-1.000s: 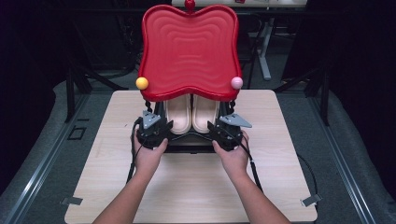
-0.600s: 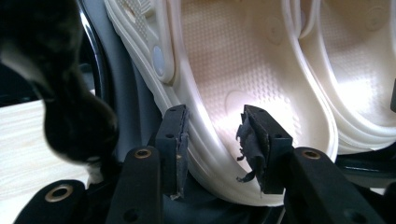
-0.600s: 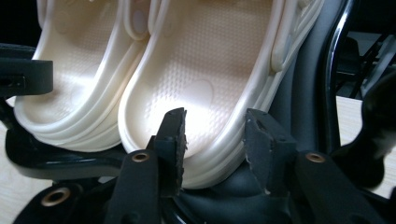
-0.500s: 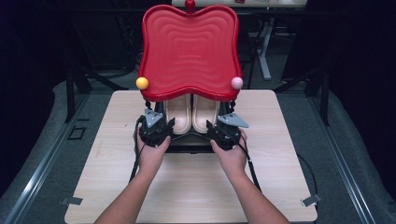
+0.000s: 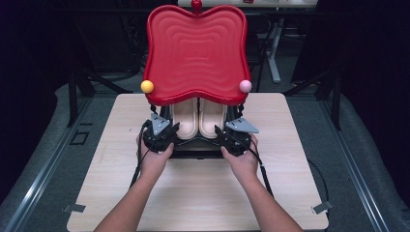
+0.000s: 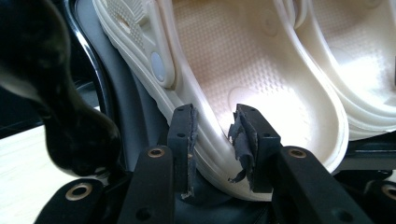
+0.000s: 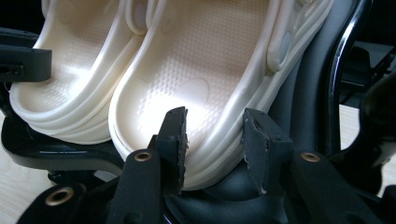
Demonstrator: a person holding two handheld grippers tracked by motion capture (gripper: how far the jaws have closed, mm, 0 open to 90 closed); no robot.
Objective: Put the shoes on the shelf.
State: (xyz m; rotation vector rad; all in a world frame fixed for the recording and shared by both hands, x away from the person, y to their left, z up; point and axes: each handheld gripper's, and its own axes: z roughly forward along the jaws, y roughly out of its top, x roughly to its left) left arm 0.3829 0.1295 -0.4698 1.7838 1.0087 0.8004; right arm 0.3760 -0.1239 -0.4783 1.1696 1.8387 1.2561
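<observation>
Both tools sit at the near edge of a black rack [image 5: 196,147] on the pale wooden surface [image 5: 193,193], each pointed at the heel of a cream clog.

Left tool [image 6: 215,135], seen through its own camera, straddles the heel rim of the left clog [image 6: 243,70]: one jaw is outside the wall, the other inside the heel cup. Its jaws have just been closing, and they stand at a middling width with the rim between them. The inner pad is torn and frayed and lies against or just off the wall; whether it presses I cannot tell.

Right tool [image 7: 215,140] mirrors this on the right clog [image 7: 201,79], with the heel wall between jaws that have just been closing. A small gap shows beside the outer pad, so a firm grip is not plain.

From the high view the left tool [image 5: 163,129] and right tool [image 5: 231,133] flank the pair, which stands side by side in the rack under a big red wavy tray [image 5: 196,53]. That tray carries a yellow ball [image 5: 147,86] and a pink ball [image 5: 245,86] at its near corners.

No brand, label or writing can be read on the clogs, the rack or the tray.
</observation>
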